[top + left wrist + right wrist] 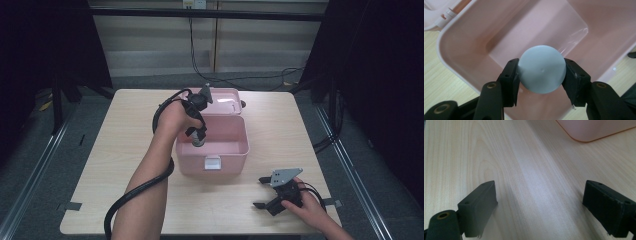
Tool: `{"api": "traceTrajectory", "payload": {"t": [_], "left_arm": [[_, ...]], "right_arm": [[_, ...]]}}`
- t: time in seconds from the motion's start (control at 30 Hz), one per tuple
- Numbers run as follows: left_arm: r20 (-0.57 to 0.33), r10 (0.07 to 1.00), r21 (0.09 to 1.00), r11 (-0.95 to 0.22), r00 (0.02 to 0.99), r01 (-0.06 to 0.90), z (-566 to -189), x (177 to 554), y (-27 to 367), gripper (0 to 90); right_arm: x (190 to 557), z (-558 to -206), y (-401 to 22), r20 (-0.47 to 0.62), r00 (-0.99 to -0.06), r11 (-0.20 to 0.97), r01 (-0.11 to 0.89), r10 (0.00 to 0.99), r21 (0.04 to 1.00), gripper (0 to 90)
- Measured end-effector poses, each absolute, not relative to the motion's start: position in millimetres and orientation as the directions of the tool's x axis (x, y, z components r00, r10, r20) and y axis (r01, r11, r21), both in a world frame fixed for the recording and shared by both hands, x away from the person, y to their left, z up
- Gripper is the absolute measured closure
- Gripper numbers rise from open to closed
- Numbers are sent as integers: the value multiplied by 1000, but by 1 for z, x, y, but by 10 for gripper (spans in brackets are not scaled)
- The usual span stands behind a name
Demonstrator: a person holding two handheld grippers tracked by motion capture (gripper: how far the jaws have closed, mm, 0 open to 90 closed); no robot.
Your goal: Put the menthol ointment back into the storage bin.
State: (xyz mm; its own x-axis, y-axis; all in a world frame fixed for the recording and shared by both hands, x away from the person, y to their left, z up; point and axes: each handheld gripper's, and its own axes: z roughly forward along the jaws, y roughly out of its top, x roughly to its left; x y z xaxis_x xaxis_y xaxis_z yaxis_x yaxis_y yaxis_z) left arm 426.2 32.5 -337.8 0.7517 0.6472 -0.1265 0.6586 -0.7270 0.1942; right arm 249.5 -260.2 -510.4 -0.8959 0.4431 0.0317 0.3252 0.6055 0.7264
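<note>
Wooden table point(125, 150), one pink box point(235, 150), one grey cylinder point(541, 68), two grippers

Even overhead light, dark surrounds

Glare is streaking the pink box point(574, 27) floor; soft shadows are trailing the near, slightly blurred jaws on the table point(529, 182).

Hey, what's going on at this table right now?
A person is working with two handheld grippers. The left gripper is shut on a pale grey-blue round-topped object and holds it over the open pink plastic box, whose lid is flipped back. The right gripper rests open on the light wooden table, holding nothing.
</note>
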Motion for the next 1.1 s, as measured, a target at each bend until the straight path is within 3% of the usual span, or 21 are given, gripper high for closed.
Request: {"api": "traceTrajectory", "payload": {"t": [1.1], "left_arm": [[-120,738,202,-636,664,744,-374,451,29,504]], "right_arm": [[249,-510,-260,35,-896,606,327,442,725,112]]}}
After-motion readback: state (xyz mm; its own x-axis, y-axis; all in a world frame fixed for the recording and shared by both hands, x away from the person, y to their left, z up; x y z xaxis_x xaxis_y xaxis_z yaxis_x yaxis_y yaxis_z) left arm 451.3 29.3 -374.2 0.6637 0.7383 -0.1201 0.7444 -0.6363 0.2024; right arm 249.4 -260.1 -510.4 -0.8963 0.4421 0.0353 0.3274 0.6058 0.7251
